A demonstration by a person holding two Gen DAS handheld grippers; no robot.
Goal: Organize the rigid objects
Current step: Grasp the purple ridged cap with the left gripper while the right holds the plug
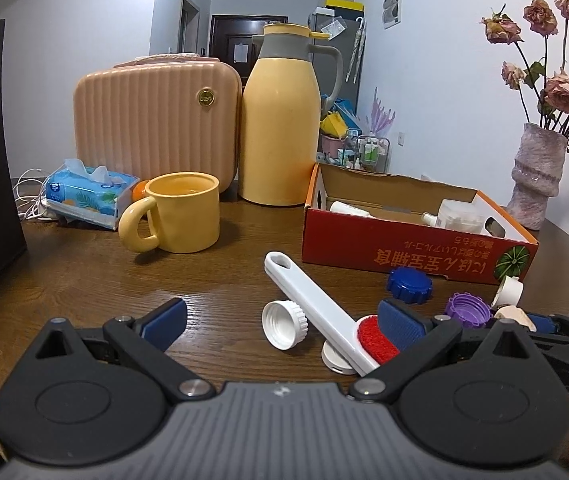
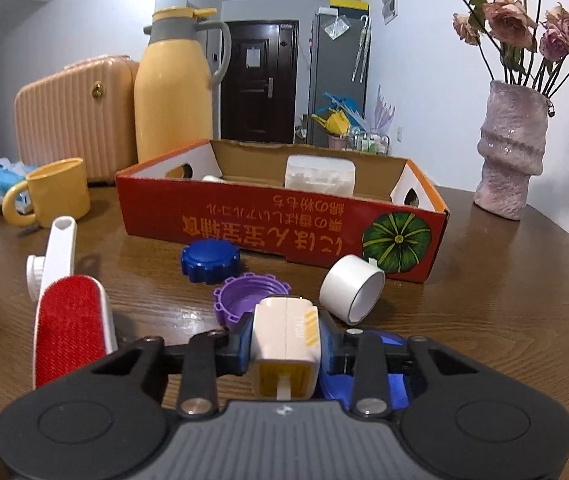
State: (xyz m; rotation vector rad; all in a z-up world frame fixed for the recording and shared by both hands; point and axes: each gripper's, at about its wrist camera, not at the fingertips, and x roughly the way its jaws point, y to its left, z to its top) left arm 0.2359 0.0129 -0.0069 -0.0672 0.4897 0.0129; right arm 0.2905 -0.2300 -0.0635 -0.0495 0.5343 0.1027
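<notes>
Two tongs over a cluttered desk, one gripping a small cream box.
Right tongs (image 2: 284, 354) were pinched on the cream box (image 2: 284, 332), held just above the desk (image 2: 484, 320), near the purple cap (image 2: 240, 300) and the white ring (image 2: 350, 286). A blue cap (image 2: 209, 260) lay just beyond, before the red carton (image 2: 276, 224), which held a clear tub (image 2: 320, 176). Left tongs (image 1: 284, 320) were spread wide and held nothing, with a white cap (image 1: 284, 324) and the lint brush (image 1: 324, 312) lying on the desk between their pads. A yellow mug (image 1: 182, 212), flask (image 1: 280, 120), pink case (image 1: 156, 120), tissues (image 1: 88, 192) and vase (image 1: 536, 176) stood behind.
</notes>
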